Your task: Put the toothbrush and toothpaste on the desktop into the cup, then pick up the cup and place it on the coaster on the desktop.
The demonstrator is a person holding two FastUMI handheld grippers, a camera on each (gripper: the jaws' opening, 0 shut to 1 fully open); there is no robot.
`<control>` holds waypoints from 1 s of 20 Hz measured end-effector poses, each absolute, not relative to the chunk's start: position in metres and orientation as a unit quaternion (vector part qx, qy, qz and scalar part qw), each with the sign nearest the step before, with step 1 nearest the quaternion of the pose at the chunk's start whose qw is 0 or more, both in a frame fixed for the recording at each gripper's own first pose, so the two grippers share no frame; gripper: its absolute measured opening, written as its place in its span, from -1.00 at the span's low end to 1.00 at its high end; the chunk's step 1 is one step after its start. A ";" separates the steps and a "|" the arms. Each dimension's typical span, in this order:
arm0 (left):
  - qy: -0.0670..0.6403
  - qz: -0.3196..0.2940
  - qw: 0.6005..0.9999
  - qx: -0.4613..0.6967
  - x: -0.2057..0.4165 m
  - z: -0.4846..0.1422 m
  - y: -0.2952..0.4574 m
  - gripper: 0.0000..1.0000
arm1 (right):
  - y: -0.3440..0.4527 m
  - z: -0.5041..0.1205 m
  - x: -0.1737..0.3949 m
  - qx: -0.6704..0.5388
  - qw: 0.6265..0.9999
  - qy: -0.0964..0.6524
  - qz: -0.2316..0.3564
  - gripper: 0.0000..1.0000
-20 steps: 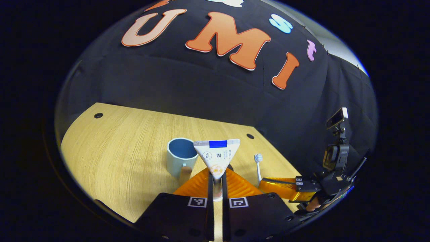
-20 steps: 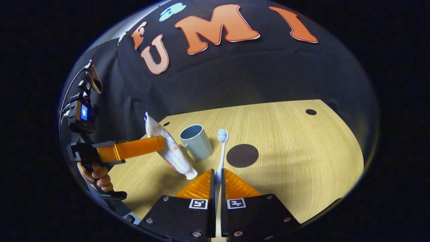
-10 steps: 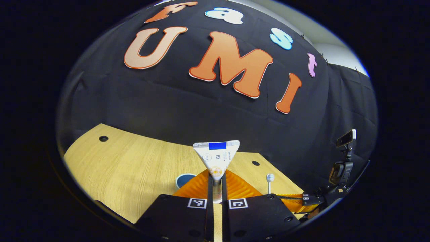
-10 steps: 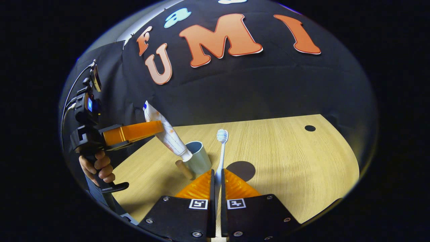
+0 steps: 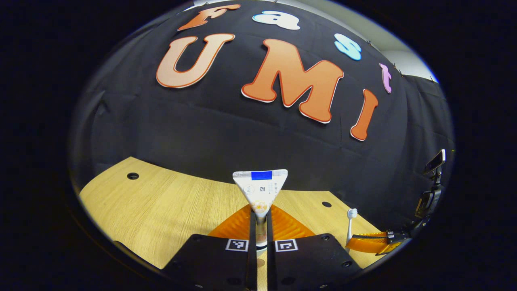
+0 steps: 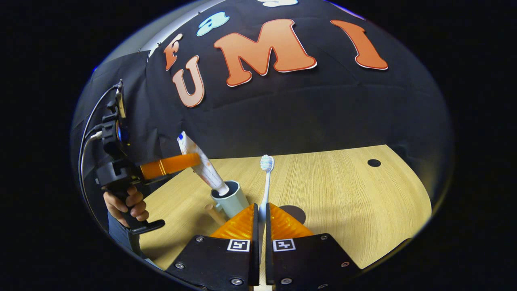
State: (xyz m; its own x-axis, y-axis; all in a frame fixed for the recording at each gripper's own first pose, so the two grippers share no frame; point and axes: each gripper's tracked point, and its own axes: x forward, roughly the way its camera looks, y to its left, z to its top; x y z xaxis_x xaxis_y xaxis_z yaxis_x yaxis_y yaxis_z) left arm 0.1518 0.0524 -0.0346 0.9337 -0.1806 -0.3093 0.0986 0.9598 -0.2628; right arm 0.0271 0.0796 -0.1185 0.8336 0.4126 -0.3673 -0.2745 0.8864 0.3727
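My left gripper is shut on a white toothpaste tube, flat crimped end up. In the right gripper view that tube slants down from the left gripper, with its cap at the mouth of the pale blue cup. The cup stands on the wooden desk and has a wooden handle. My right gripper is shut on a white toothbrush, upright, bristle head on top, just right of the cup. The dark round coaster lies behind my right fingers. The toothbrush and right gripper also appear in the left gripper view.
The light wooden desk has small round holes near its back edge and meets the black cloth wall. A hand grips the left gripper's handle at the left of the right gripper view.
The left gripper tilted upward and carried the toothpaste over the cup, its cap now at the cup's mouth. The right gripper with the toothbrush drew closer to the cup.
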 end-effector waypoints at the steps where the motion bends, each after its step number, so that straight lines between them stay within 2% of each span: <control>1: 0.176 -0.070 0.974 -0.126 0.154 -0.043 0.054 -0.82 | 0.082 -0.116 0.031 0.157 0.946 0.220 0.182 -0.87; 8: 0.224 -0.071 0.964 -0.124 0.158 -0.083 0.059 -0.82 | 0.103 -0.096 0.057 0.162 0.951 0.182 0.191 -0.87; 20: 0.243 -0.082 0.962 -0.093 0.154 -0.108 0.057 -0.79 | 0.142 -0.077 0.097 0.173 0.953 0.138 0.206 -0.87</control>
State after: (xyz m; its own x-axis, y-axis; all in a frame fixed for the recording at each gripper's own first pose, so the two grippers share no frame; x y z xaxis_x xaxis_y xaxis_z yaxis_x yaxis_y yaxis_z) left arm 0.1539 0.0570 -0.1077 0.8689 -0.2020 -0.4518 0.1120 0.9695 -0.2180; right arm 0.0967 0.1415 -0.0769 0.8773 0.4397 -0.1923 -0.3442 0.8557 0.3865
